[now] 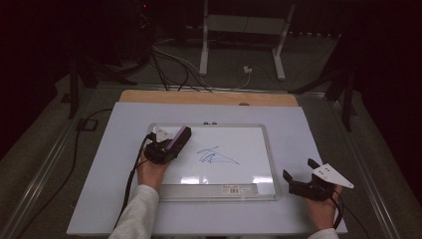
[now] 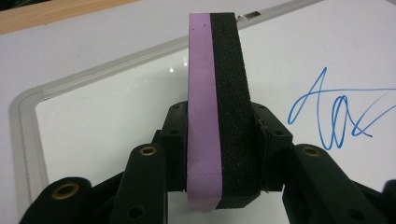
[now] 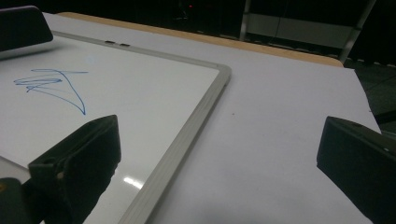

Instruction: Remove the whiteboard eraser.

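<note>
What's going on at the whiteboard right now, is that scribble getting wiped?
A person works at the table with a gripper in each hand. The left gripper is shut on a purple-and-black eraser and holds it over the upper left part of the whiteboard. The blue scribble is intact in the middle of the board, to the right of the eraser, so wiping has not reached it. The right gripper sits open and empty off the board's right edge, over the white tabletop.
</note>
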`<state>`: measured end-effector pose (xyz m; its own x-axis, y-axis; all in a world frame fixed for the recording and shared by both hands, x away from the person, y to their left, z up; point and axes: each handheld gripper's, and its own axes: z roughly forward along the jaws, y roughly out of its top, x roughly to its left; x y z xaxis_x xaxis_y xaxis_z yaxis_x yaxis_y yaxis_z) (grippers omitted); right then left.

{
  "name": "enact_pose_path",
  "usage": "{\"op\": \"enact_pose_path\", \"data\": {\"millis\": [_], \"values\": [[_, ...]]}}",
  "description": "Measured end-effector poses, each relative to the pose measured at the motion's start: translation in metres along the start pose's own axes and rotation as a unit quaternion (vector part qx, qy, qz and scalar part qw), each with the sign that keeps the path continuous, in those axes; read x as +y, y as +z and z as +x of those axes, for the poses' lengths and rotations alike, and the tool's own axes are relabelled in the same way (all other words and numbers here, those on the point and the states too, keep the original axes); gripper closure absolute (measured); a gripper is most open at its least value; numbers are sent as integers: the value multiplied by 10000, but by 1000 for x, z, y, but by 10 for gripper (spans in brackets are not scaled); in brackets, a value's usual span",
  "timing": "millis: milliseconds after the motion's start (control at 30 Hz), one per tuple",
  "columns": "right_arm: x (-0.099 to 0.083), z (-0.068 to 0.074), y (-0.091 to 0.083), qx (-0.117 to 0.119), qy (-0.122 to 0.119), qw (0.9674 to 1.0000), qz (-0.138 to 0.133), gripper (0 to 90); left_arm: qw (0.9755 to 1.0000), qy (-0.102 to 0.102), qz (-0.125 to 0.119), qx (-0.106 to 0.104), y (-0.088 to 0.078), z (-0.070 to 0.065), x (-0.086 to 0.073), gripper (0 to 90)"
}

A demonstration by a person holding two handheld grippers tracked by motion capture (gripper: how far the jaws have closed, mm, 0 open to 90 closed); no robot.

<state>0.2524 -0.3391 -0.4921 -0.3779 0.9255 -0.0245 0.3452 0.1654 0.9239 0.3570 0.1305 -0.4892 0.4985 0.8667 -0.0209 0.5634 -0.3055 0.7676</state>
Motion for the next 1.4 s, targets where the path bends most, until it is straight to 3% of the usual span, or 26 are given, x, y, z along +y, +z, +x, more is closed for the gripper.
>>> {"op": "enact_pose_path", "data": {"millis": [367, 667, 1133, 1333, 1400], "values": [[0, 0, 0, 7, -11, 10000, 2, 1, 9996, 225, 156, 69, 7, -10, -2, 639], [0, 0, 1, 15, -26, 10000, 16, 1, 9982, 551, 157, 152, 5, -19, -1, 628], [0, 0, 1, 22, -29, 10000, 35, 1, 9942, 1053, 195, 77, 5, -41, -1, 559], [0, 0, 1, 24, -26, 10000, 39, 1, 9946, 1019, 170, 108, 3, -40, 0, 567], [0, 0, 1, 26, -21, 10000, 36, 1, 9956, 923, 128, -17, 2, -37, 0, 560]]}}
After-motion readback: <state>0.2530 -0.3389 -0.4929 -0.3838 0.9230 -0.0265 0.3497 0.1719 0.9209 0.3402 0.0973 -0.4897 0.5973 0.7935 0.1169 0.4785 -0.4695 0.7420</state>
